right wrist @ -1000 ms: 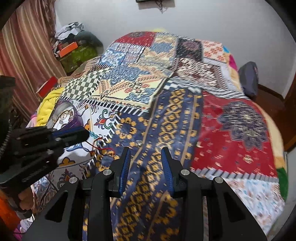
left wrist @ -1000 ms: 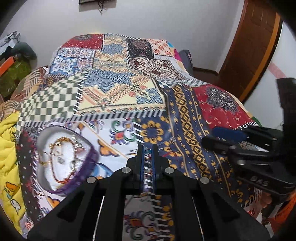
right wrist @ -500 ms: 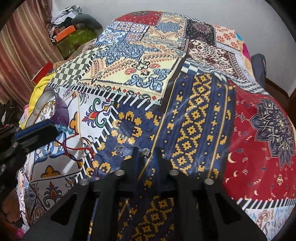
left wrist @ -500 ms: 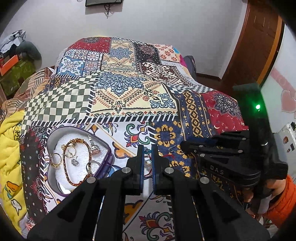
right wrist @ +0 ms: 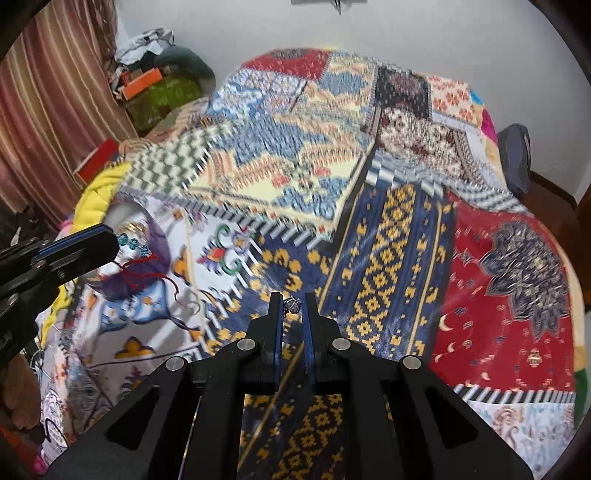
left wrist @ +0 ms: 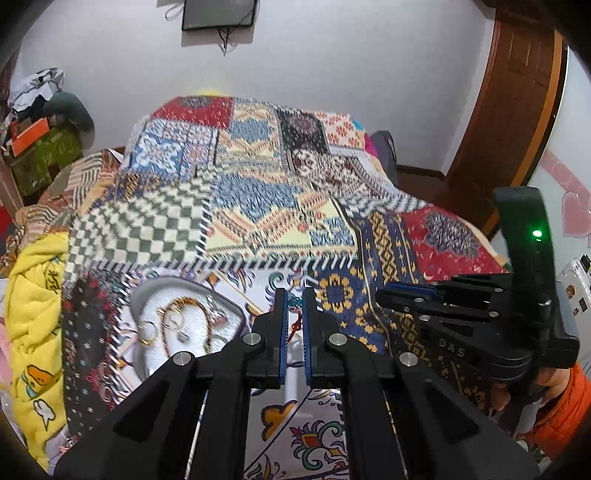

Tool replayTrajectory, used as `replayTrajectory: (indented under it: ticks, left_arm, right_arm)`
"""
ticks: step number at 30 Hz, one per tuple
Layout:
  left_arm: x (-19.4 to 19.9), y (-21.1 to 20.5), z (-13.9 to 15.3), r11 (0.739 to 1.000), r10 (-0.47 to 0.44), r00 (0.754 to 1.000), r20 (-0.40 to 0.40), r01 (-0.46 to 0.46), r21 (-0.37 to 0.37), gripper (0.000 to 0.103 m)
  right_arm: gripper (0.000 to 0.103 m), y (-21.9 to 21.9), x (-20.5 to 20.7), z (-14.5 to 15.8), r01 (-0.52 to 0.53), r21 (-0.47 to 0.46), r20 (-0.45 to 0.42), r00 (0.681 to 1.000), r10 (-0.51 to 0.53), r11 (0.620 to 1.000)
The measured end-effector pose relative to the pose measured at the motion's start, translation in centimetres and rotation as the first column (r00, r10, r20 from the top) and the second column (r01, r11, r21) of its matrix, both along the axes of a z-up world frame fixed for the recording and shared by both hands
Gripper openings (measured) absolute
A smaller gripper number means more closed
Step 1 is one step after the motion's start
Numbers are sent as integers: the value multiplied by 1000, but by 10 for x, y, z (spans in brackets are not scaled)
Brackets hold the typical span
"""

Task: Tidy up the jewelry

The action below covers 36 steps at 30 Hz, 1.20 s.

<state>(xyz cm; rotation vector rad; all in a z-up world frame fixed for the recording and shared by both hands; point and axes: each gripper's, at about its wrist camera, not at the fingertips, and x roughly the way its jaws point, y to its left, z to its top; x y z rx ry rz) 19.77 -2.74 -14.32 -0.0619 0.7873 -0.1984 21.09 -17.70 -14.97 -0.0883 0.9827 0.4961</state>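
A small silver ring [right wrist: 293,306] is pinched in the right hand-held gripper [right wrist: 291,314]. A red-corded beaded bracelet [left wrist: 295,314] is clamped in the left hand-held gripper [left wrist: 294,314]. The heart-shaped jewelry box [left wrist: 236,314] lies leftward on the bed [left wrist: 258,206], nearer the left one.

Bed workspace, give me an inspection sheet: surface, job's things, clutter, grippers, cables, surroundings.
Surface: patchwork bedspread covering the bed.
Job's things: heart-shaped jewelry box, open, holding gold hoops and a beaded necklace; teal bead bracelet with red cord; small silver piece.
Clutter: yellow blanket at the bed's left edge.
Grippers: left gripper shut on the bracelet; right gripper shut on the small silver piece.
Cables: cord hanging under the wall screen.
Surroundings: wooden door, striped curtain, boxes in the corner.
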Motion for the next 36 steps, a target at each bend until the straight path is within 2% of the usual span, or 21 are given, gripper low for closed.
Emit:
replayTrajectory:
  ticks: [10, 17, 25, 36]
  left_arm:
    - [-17, 29, 44, 997, 70, 993, 96, -68, -33, 5]
    - [-23, 53, 67, 993, 119, 982, 145, -114, -42, 5]
    - [-26, 77, 76, 987, 157, 972, 173, -152, -44, 5]
    - [-17, 96, 40, 984, 168, 983, 80, -162, -75, 5]
  right_arm:
    - [9, 11, -22, 64, -28, 96, 133, 991, 16, 995]
    - [9, 36, -36, 89, -84, 129, 199, 978, 57, 988]
    - [9, 66, -37, 89, -153, 152, 207, 971, 120, 976]
    - [9, 100, -28, 65, -202, 140, 151, 972, 180, 969]
